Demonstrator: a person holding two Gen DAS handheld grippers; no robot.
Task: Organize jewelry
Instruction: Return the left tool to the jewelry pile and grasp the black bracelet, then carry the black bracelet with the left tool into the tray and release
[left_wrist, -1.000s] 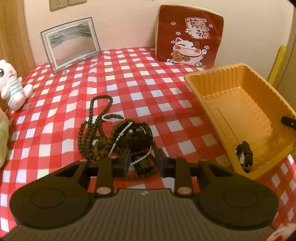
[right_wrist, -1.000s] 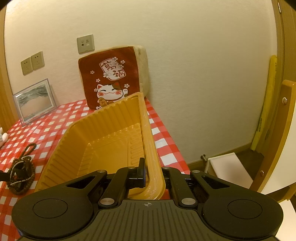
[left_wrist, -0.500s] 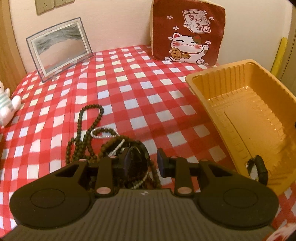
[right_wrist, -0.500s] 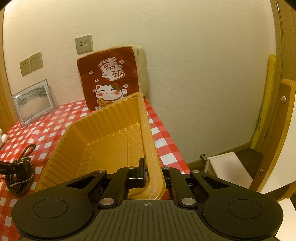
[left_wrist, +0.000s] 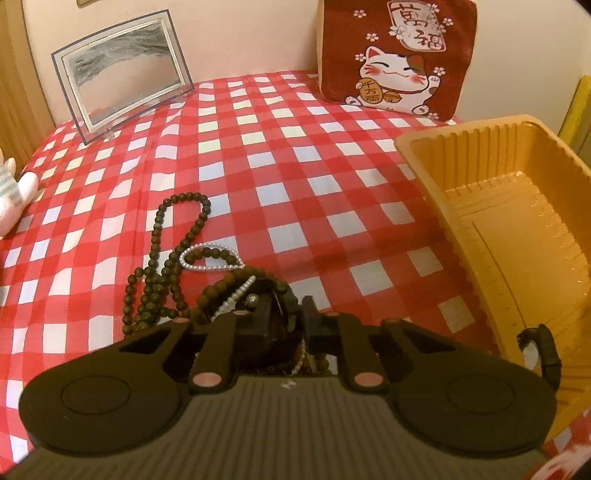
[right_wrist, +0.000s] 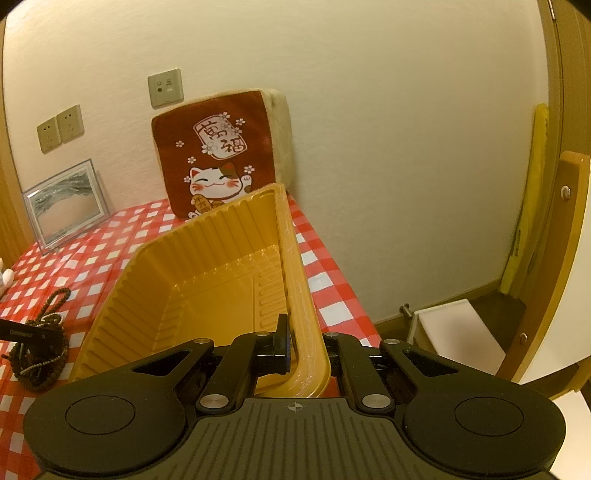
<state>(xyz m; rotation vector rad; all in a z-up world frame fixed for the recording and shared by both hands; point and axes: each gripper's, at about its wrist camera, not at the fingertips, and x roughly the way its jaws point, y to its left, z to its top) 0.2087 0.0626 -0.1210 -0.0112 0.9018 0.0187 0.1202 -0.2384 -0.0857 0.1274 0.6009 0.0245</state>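
Note:
A heap of dark bead strands (left_wrist: 166, 273) with a white pearl strand (left_wrist: 207, 258) lies on the red checked cloth. My left gripper (left_wrist: 284, 314) is low over the heap, its jaws apart around a black bracelet (left_wrist: 273, 306) on top. The heap also shows in the right wrist view (right_wrist: 37, 354) at far left. My right gripper (right_wrist: 301, 343) is shut on the near right rim of the orange tray (right_wrist: 299, 295). The tray (left_wrist: 443, 144) holds a small black item (left_wrist: 543, 350) at its near end.
A lucky-cat cushion (left_wrist: 399, 55) and a glass picture frame (left_wrist: 122, 70) lean on the back wall. A white plush toy (left_wrist: 14, 192) sits at the left edge. Right of the table edge are a wooden chair (right_wrist: 554, 258) and a white box (right_wrist: 454, 332).
My left gripper has come down and forward onto the bead heap, so the black bracelet now sits between its fingers. The right gripper and the tray have stayed still.

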